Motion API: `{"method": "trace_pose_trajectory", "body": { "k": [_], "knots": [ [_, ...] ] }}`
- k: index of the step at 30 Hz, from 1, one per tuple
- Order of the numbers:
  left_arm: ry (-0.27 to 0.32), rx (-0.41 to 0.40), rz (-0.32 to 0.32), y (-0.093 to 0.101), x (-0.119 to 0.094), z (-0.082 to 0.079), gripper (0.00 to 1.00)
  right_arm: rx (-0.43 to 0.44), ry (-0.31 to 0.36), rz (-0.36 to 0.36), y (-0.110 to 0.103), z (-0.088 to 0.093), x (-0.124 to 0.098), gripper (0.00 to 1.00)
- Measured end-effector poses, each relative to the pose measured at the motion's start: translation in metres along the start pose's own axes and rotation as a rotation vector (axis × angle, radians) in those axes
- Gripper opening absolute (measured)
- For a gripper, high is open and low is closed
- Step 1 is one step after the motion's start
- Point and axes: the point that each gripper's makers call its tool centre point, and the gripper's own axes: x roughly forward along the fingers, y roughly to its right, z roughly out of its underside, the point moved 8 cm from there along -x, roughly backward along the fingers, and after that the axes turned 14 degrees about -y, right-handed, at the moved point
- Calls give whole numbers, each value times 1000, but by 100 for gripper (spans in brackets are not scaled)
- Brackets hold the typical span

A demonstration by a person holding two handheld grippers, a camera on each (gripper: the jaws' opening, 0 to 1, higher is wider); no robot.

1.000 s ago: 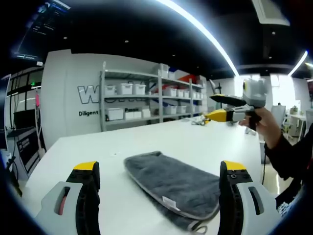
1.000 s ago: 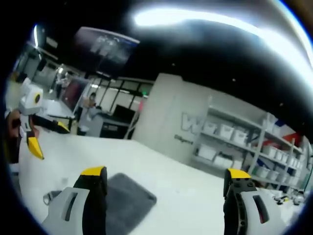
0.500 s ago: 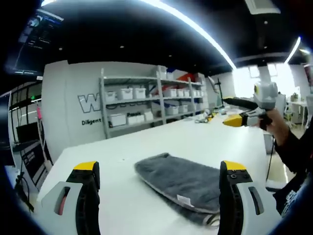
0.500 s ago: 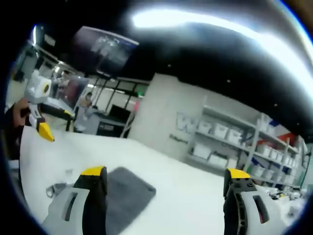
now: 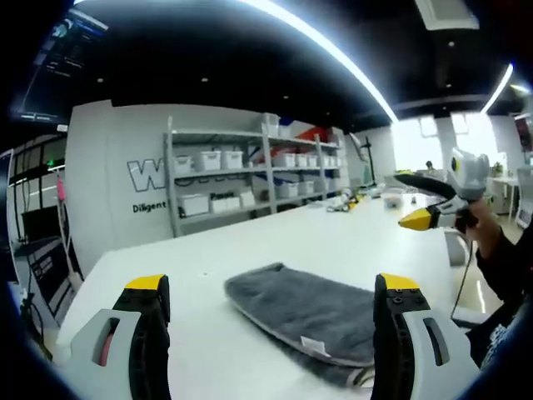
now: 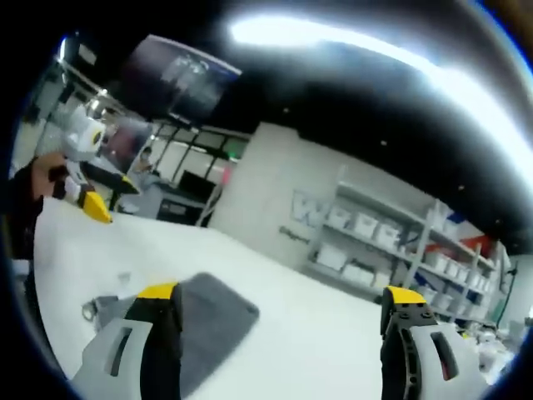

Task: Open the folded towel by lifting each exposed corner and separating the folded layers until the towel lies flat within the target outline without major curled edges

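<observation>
White table (image 5: 350,242), folded towel (image 5: 308,312), both claws wide open, empty

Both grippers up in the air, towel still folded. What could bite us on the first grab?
1. The towel shows stacked layers at its near edge, so the left gripper might pinch several at once.
2. The hanging loop could snag a jaw.
3. The right gripper hangs open high above the table; a blind descent may miss a corner.

I see a dark grey towel (image 5: 308,312) on the white table (image 5: 208,258), my grey grippers' (image 5: 271,333) tips yellow.
</observation>
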Motion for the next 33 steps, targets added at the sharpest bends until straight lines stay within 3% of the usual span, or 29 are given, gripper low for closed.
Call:
{"method": "trace_pose_trajectory", "body": {
  "k": [17,28,30,33],
  "knots": [
    [-4,-1,15,-8,7,-6,100,3,-18,-12,-23,14,-16,99],
    [8,-14,25,-19,22,-21,100,80,18,-10,-43,30,-22,99],
    [3,-16,19,-22,25,-21,100,63,5,-25,-51,36,-21,99],
    [-8,-17,10,-27,29,-19,100,-62,-26,27,-57,43,-22,99]
  ]
}}
